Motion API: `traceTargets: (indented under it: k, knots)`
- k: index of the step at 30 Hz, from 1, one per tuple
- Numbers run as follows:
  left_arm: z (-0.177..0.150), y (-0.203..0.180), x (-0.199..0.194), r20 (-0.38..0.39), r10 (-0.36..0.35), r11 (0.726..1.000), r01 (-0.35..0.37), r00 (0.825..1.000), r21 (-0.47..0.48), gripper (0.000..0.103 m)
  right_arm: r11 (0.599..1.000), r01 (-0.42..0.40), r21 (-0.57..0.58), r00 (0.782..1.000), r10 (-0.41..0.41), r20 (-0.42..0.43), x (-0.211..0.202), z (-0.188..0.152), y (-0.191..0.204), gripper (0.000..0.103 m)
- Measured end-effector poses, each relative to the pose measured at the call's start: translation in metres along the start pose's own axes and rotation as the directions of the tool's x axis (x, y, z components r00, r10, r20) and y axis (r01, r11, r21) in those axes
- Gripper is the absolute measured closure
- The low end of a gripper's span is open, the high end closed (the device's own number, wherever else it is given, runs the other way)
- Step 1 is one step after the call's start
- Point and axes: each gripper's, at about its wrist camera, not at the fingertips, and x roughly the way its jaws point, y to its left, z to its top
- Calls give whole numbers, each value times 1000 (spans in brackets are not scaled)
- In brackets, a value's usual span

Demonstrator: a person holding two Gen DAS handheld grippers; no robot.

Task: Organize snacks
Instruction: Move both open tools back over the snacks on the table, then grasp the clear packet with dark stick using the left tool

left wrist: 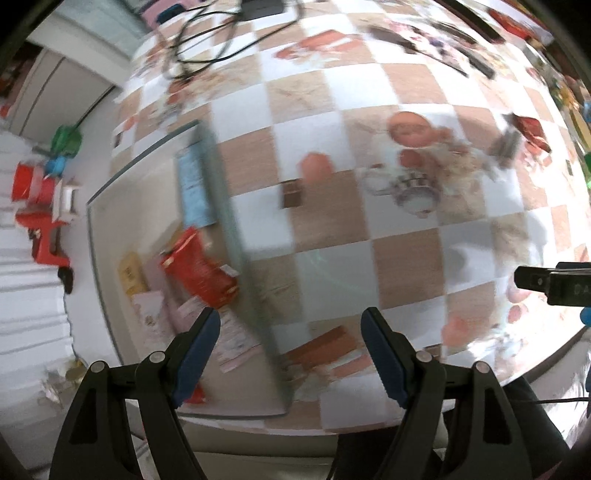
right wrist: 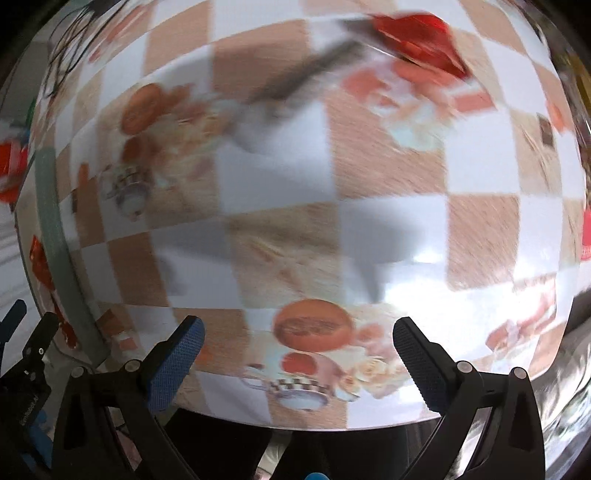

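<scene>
A clear plastic bin (left wrist: 221, 192) stands at the table's left end. Inside lie a red packet (left wrist: 195, 269), a yellow packet (left wrist: 131, 273), pink packets (left wrist: 155, 314) and a blue packet (left wrist: 192, 188). My left gripper (left wrist: 291, 317) hangs open and empty above the bin's right wall. A loose red packet (right wrist: 417, 40) and a dark stick-shaped snack (right wrist: 314, 70) lie on the far cloth, also seen as the red packet (left wrist: 532, 129) and dark stick (left wrist: 506, 146). My right gripper (right wrist: 298, 328) is open and empty over the checked cloth, well short of them.
The table wears a brown-and-white checked cloth (left wrist: 402, 258) with printed food pictures. Black cables (left wrist: 207, 48) lie at the far end, more packets (left wrist: 443, 33) at the far right. A finger (left wrist: 532, 280) of the right gripper shows at the right edge. Red toys (left wrist: 40, 206) sit off the table's left.
</scene>
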Motion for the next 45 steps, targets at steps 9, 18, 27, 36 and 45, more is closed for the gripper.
traceTargets:
  k: [9, 18, 27, 36, 45]
  knots:
    - [48, -67, 3, -16, -92, 988, 94, 996, 123, 22, 991, -11, 131, 1000, 12, -7, 5, -16, -75, 0]
    - [106, -157, 1, 38, -134, 947, 116, 990, 300, 22, 991, 64, 116, 998, -64, -3, -2, -13, -114, 0]
    - [146, -217, 22, 31, -115, 932, 97, 993, 350, 22, 990, 135, 40, 991, -135, 6, 6, -16, -97, 0]
    - [153, -225, 27, -16, -157, 937, 154, 987, 314, 79, 990, 135, 27, 991, -136, 22, 9, -19, -92, 0]
    - [89, -118, 49, -53, -168, 979, 173, 984, 109, 80, 990, 140, 34, 989, -141, 47, 20, -36, -95, 0]
